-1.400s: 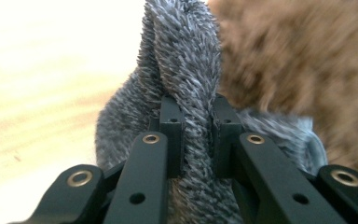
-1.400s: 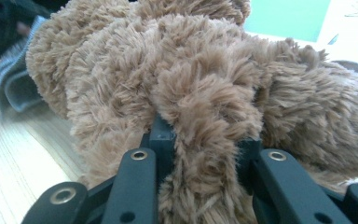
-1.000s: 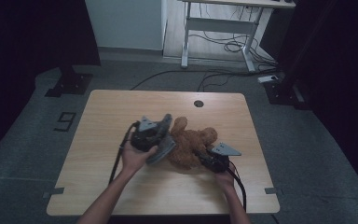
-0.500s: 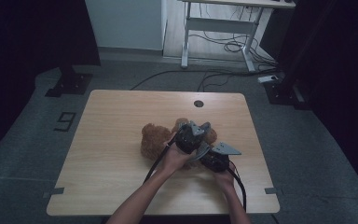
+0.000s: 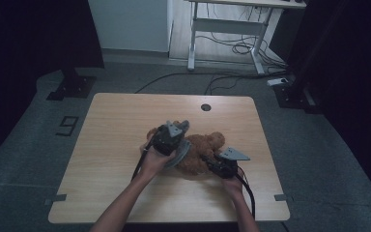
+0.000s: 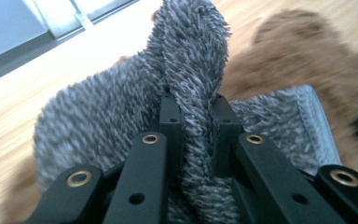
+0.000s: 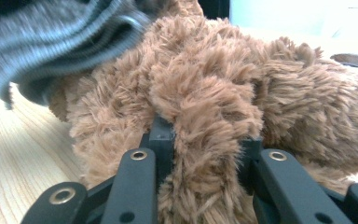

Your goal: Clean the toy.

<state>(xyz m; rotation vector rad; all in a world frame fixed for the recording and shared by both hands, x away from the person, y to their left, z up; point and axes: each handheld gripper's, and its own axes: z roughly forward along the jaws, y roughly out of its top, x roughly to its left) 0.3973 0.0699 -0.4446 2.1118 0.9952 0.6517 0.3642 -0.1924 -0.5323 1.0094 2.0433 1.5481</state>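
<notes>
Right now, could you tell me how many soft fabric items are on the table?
2: a brown plush toy lying mid-table, clamped by the right gripper, and a grey cloth draped against its near-left side, pinched by the left gripper.

Plush toy (image 7: 242, 93): warm brown, shaggy pile, uniform in colour with no markings seen.
Cloth (image 6: 121, 107): mottled grey, dark and pale fibres mixed in a speckled, heathered pattern; its edge band is plain lighter grey.
Left gripper (image 6: 195, 109): matt black jaws with brass-coloured rivets; grey plate on top.
Right gripper (image 7: 200, 140): the same black with brass-coloured rivets.
Table (image 5: 125, 111): pale wood with fine straight grain, one dark round hole (image 5: 206, 107).
Floor (image 5: 24, 140): dull grey.
</notes>
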